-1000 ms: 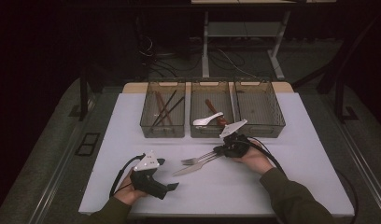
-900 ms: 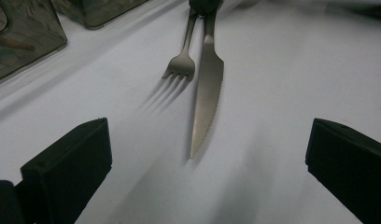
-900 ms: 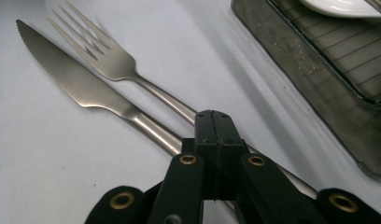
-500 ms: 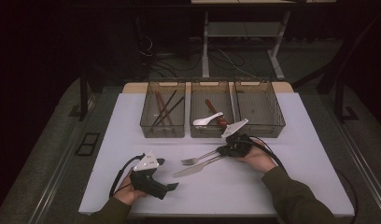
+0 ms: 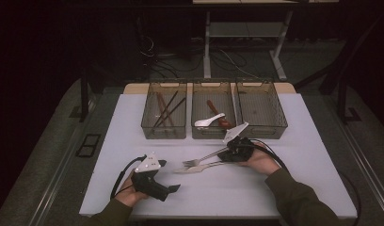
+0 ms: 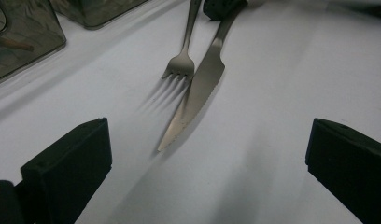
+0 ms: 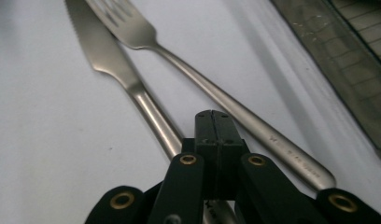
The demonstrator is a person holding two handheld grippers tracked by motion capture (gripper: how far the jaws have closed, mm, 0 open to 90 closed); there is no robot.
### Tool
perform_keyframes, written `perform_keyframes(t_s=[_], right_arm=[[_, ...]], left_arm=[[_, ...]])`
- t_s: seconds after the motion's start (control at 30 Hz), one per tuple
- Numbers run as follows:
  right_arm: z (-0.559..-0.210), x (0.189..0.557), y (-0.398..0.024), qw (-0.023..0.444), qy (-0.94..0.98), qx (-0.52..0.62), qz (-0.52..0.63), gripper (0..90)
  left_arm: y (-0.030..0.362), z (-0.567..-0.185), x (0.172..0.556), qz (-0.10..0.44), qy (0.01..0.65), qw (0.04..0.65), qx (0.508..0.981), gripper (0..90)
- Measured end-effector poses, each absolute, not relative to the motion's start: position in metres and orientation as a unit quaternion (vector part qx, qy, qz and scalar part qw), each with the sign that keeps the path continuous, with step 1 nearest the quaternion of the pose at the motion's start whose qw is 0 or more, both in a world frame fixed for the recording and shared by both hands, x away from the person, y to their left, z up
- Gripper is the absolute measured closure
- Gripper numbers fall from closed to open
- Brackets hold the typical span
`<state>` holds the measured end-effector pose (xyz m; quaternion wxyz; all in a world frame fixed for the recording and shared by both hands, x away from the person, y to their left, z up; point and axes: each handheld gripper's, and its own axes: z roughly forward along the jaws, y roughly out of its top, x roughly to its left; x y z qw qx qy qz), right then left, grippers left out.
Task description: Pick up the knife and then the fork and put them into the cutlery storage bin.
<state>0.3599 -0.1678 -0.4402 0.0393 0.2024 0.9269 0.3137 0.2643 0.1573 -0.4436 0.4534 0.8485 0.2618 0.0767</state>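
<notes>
A steel fork (image 5: 203, 158) and a steel knife (image 5: 198, 167) lie side by side on the white table (image 5: 284, 141), tips pointing left. My right gripper (image 5: 226, 153) sits at their handle ends. In the right gripper view its jaws (image 7: 213, 116) are shut with the pads together. The knife handle (image 7: 153, 119) runs underneath them and the fork handle (image 7: 254, 126) passes just to the right. My left gripper (image 5: 170, 189) rests near the front edge, open. In the left gripper view its gripper (image 6: 207, 177) holds nothing, and the knife blade (image 6: 198, 93) and fork tines (image 6: 179, 67) lie ahead.
Three clear bins stand in a row at the back of the table. The left bin (image 5: 148, 125) holds dark chopsticks, the middle bin (image 5: 194, 129) a white spoon and a brown one, and the right bin (image 5: 280, 117) looks bare. Cables trail from both grippers.
</notes>
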Motion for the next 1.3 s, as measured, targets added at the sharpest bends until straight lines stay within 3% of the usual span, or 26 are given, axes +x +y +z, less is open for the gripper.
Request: perform_keyframes(t_s=[0.7, 0.9, 1.3], right_arm=[[-0.434, 0.33, -0.166, -0.002, 0.946, 0.144, 0.289, 89.7], [-0.414, 0.327, -0.162, -0.015, 0.945, 0.151, 0.29, 71.7], [-0.412, 0.327, -0.122, 0.006, 0.975, 0.119, 0.189, 70.2]], left_arm=[[0.158, -0.443, 0.264, 0.078, 0.262, 0.455, 0.847, 0.0], [0.157, -0.443, 0.264, 0.078, 0.26, 0.455, 0.848, 0.0], [0.157, -0.443, 0.264, 0.077, 0.259, 0.453, 0.849, 0.0]])
